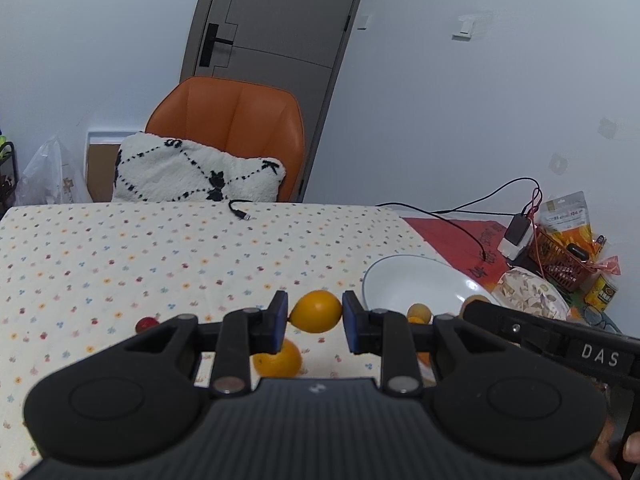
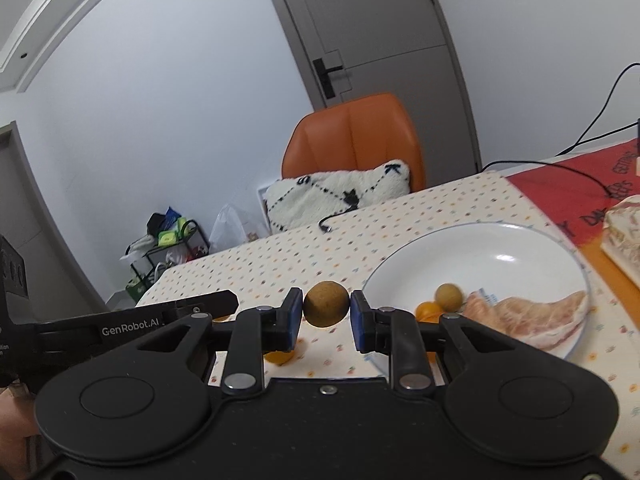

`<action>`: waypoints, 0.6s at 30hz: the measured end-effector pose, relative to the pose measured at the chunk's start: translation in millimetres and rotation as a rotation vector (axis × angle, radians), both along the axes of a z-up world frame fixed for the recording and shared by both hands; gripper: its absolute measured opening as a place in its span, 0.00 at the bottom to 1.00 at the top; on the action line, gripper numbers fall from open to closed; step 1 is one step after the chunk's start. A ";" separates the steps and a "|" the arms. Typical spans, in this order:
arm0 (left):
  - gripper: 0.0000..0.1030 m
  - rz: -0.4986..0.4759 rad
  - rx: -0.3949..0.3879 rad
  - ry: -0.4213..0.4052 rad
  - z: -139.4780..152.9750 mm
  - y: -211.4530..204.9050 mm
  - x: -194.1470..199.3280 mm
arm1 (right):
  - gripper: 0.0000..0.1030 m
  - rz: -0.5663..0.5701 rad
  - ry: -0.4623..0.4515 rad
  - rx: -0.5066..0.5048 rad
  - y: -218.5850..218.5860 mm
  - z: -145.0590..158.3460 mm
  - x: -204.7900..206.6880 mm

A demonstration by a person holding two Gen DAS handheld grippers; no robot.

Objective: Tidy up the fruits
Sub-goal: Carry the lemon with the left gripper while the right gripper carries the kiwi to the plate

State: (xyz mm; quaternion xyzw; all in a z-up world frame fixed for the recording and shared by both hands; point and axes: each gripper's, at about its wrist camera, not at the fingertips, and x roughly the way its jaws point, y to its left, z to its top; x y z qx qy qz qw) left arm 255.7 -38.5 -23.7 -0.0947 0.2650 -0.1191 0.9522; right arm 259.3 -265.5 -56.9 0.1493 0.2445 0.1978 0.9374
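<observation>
My left gripper (image 1: 314, 316) holds a smooth yellow-orange lemon-shaped fruit (image 1: 316, 311), its blue pads pressed to the fruit's two ends, lifted above the dotted cream tablecloth (image 1: 160, 248). Below it, partly hidden by my left finger, a round orange (image 1: 280, 360) lies on the cloth near the table's near edge, and a small red fruit (image 1: 145, 324) lies further left.

My right gripper (image 2: 325, 311) is clamped on a small round brown speckled fruit (image 2: 325, 304), raised just beside the left rim of the white round plate (image 2: 532, 240). In the plate lie another small brown round fruit (image 2: 448, 297), a small orange fruit (image 2: 428, 310) touching it, and a pale peel-like piece (image 2: 532, 316) along the near right rim.

Beyond the far table edge stands an orange leather chair (image 1: 236, 120) holding a white fluffy cushion (image 1: 192, 172). A black cable (image 1: 240, 210) lies at the far edge.
</observation>
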 end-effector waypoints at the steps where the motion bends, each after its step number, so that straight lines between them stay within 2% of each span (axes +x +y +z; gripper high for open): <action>1: 0.27 -0.001 0.001 -0.002 1.2 -1.7 0.9 | 0.23 -0.007 -0.003 -0.002 -3.0 0.5 -0.7; 18: 0.26 -0.037 -0.006 -0.002 0.7 -28.4 16.1 | 0.23 -0.107 0.010 -0.008 -41.2 -7.1 -1.0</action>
